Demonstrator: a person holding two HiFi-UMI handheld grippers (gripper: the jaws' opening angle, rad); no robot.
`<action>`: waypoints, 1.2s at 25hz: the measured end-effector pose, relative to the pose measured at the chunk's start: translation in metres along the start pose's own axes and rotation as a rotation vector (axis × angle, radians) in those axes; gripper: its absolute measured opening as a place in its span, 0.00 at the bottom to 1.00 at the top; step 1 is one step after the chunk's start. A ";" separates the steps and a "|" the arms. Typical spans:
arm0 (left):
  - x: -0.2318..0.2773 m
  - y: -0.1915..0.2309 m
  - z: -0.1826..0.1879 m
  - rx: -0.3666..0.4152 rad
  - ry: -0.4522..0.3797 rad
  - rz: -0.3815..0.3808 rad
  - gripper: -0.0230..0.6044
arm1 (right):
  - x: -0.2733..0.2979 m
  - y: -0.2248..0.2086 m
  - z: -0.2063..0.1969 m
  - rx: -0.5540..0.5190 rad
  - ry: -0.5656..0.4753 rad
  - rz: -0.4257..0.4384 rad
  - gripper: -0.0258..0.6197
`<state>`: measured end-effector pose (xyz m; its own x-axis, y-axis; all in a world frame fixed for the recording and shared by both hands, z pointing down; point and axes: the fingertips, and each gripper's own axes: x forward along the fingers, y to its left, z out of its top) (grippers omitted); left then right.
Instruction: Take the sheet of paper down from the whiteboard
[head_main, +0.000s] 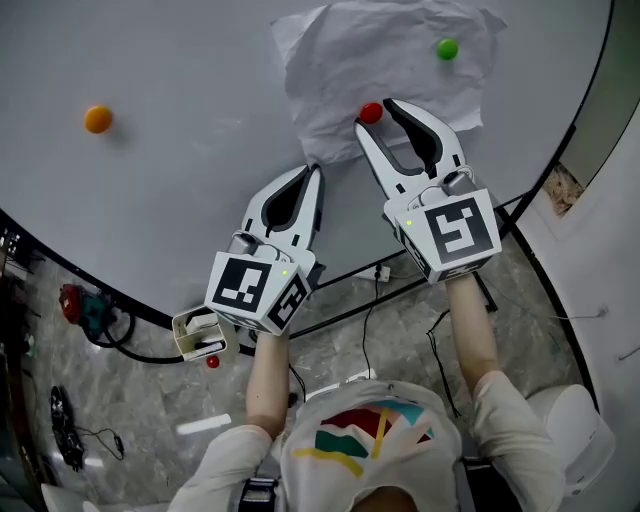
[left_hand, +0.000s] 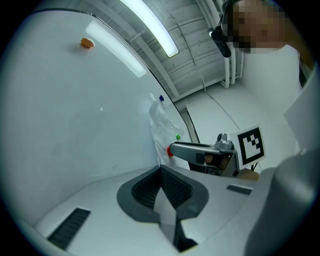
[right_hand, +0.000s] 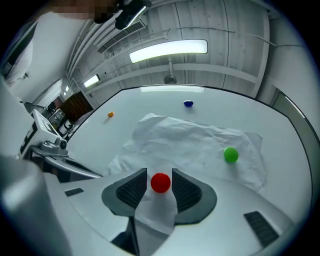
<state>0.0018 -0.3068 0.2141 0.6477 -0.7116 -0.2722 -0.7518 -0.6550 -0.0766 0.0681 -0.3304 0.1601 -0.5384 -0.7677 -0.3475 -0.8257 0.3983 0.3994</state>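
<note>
A crumpled white sheet of paper (head_main: 390, 60) hangs on the whiteboard (head_main: 180, 180), with a green magnet (head_main: 447, 47) on its upper right and a red magnet (head_main: 370, 112) at its lower edge. My left gripper (head_main: 315, 172) is shut at the sheet's lower left corner, and a strip of paper shows between its pads (left_hand: 160, 169). My right gripper (head_main: 376, 114) stands open around the red magnet (right_hand: 160, 182), which sits between its fingertips with small gaps on both sides. A blue magnet (right_hand: 188, 103) sits on the board just above the sheet's top edge.
An orange magnet (head_main: 97, 119) sits alone on the board far to the left. The board's dark lower rim (head_main: 120, 300) runs under both grippers. Below lie cables, a red tool (head_main: 72, 303) and a small pale box (head_main: 200, 338) on the stone floor.
</note>
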 end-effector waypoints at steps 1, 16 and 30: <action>0.000 0.001 -0.001 -0.005 0.002 0.002 0.11 | 0.001 -0.001 -0.001 -0.004 0.003 -0.011 0.26; 0.001 0.005 -0.002 -0.015 0.003 0.028 0.11 | -0.003 0.010 -0.036 -0.040 0.104 -0.042 0.25; 0.004 0.005 -0.002 -0.018 0.003 0.037 0.11 | -0.026 0.046 -0.107 -0.016 0.216 0.011 0.25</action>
<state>0.0006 -0.3133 0.2151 0.6202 -0.7360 -0.2715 -0.7726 -0.6329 -0.0493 0.0627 -0.3459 0.2784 -0.4969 -0.8541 -0.1536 -0.8165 0.4002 0.4161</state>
